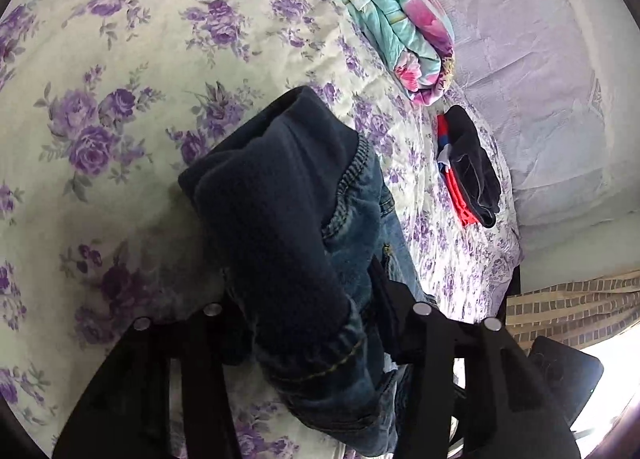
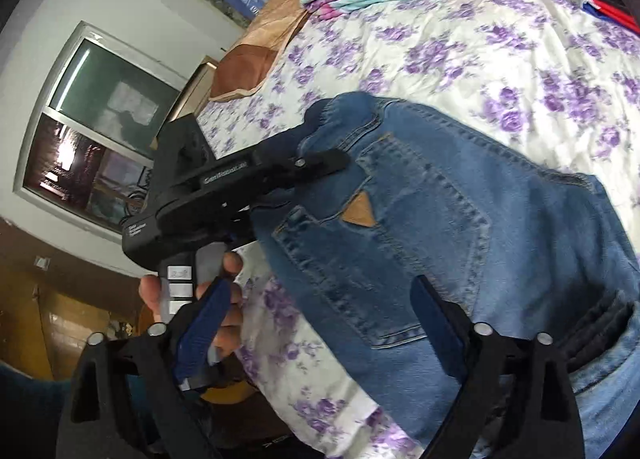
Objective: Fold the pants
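Blue jeans [image 2: 440, 199] lie on the flowered bed sheet [image 2: 480, 43] with a back pocket and its tan patch [image 2: 360, 211] facing up. In the right wrist view my left gripper [image 2: 320, 163] comes in from the left, held by a hand [image 2: 232, 299], and bites the waistband edge. In the left wrist view the bunched jeans [image 1: 288, 219], dark lining outward, fill the gap of the left gripper [image 1: 308, 295] and hide its fingertips. My right gripper [image 2: 320, 303] stands open over the jeans' near edge, its blue pads [image 2: 208, 315] wide apart and touching nothing.
A folded teal and pink quilt [image 1: 392, 19] lies at the far side of the bed. A black and red garment [image 1: 468, 171] rests near the bed's right edge. A brown pillow [image 2: 260, 43] sits at the head, a window [image 2: 92, 127] beyond.
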Demonstrator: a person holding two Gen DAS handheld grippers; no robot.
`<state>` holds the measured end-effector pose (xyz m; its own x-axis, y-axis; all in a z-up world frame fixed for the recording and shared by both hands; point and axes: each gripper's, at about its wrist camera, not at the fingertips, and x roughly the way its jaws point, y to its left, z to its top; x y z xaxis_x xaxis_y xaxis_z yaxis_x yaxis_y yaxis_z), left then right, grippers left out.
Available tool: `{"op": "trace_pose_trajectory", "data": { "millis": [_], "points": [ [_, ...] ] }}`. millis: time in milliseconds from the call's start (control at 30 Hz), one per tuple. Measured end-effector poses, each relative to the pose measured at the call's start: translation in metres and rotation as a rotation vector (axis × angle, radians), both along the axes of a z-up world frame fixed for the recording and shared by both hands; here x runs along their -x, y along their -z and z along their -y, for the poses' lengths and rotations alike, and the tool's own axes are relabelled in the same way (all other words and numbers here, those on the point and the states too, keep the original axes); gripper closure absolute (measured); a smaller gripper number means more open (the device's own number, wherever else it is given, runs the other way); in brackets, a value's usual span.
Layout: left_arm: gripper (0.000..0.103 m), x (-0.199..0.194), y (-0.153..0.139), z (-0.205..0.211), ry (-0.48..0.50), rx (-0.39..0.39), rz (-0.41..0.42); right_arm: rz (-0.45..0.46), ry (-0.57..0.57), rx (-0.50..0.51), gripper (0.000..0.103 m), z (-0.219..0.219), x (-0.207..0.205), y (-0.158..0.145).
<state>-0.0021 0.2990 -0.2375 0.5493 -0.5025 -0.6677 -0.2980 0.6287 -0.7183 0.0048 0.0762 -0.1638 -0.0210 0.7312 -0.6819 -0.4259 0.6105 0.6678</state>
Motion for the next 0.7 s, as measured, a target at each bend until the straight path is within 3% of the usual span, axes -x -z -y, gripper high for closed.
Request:
{"op": "trace_pose_trajectory", "data": {
  "millis": [67, 167, 267, 367, 467, 567, 633, 700],
  "points": [
    [0.058, -0.004, -0.002, 0.004, 0.006, -0.017, -0.002, -0.06, -0.039, 0.067, 0.007, -0.006, 0.004, 0.025],
    [0.067, -0.006, -0.015, 0.013, 0.029, -0.094, 0.033, -0.022, -0.014, 0.042, 0.008, 0.007, 0.012, 0.008],
    [0.07, -0.005, -0.029, 0.019, 0.063, -0.161, 0.071, 0.041, 0.114, -0.047, 0.008, 0.065, 0.019, -0.025],
    [0.071, 0.001, -0.043, 0.027, 0.09, -0.205, 0.126, 0.107, 0.257, -0.011, 0.007, 0.13, 0.032, -0.038],
    [0.071, 0.006, -0.061, 0.038, 0.127, -0.254, 0.192, 0.052, 0.359, 0.07, 0.007, 0.166, 0.029, -0.015],
    [0.072, 0.011, -0.083, 0.055, 0.185, -0.319, 0.262, -0.081, 0.421, 0.047, 0.009, 0.185, 0.01, 0.03],
    [0.072, 0.013, -0.093, 0.064, 0.213, -0.344, 0.289, -0.088, 0.438, 0.051, 0.009, 0.185, 0.008, 0.024],
    [0.072, 0.016, -0.102, 0.071, 0.235, -0.363, 0.314, -0.047, 0.412, -0.031, 0.009, 0.181, 0.008, 0.002]
  ]
}}
